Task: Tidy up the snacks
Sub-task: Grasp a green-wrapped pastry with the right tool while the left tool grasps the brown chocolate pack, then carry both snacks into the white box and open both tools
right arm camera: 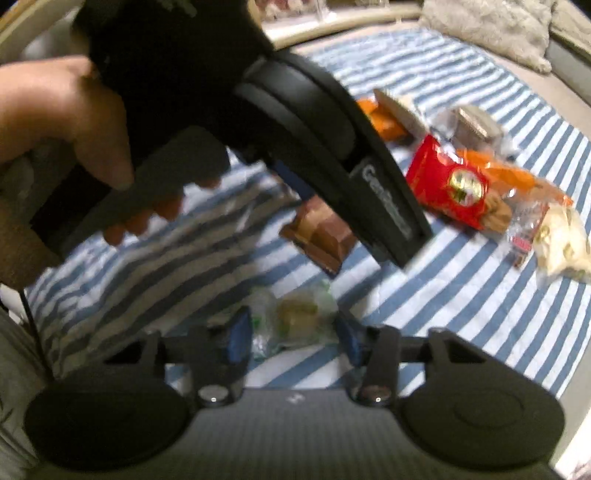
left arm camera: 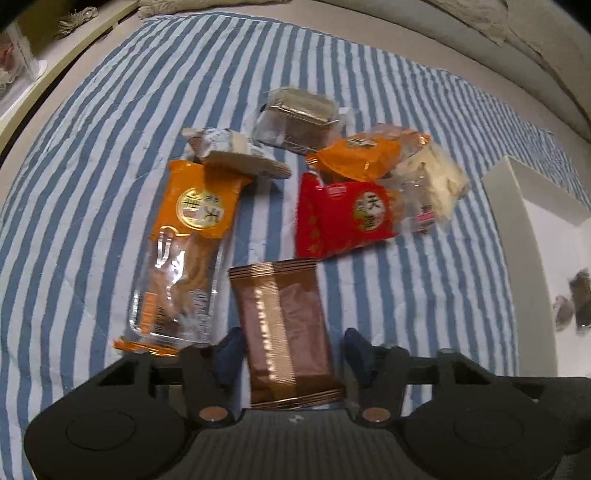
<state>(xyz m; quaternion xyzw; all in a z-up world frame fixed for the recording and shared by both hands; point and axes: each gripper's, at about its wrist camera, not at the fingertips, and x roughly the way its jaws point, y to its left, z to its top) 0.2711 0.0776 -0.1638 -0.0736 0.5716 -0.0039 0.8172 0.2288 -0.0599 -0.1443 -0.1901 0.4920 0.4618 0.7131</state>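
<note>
Snack packets lie on a blue-and-white striped cloth (left arm camera: pixel 92 155). My left gripper (left arm camera: pixel 293 350) is open, its jaws on either side of a brown packet (left arm camera: pixel 286 332) without touching it. To the left lies a long orange packet (left arm camera: pixel 188 251), ahead a red packet (left arm camera: pixel 343 218), another orange packet (left arm camera: pixel 354 155) and a clear packet of pale pieces (left arm camera: pixel 432 188). My right gripper (right arm camera: pixel 293 332) holds a clear green-trimmed packet (right arm camera: pixel 295 317) between its fingers. The left gripper's body (right arm camera: pixel 295 122) fills the upper right wrist view, over the brown packet (right arm camera: pixel 319 236).
A white box (left arm camera: pixel 524 229) stands at the right edge with small dark snacks (left arm camera: pixel 580 302) inside. A clear-wrapped brown cake (left arm camera: pixel 295 122) and a silver-wrapped snack (left arm camera: pixel 229 147) lie at the back. Grey bedding (right arm camera: pixel 491 26) borders the cloth. A hand (right arm camera: pixel 66 110) holds the left gripper.
</note>
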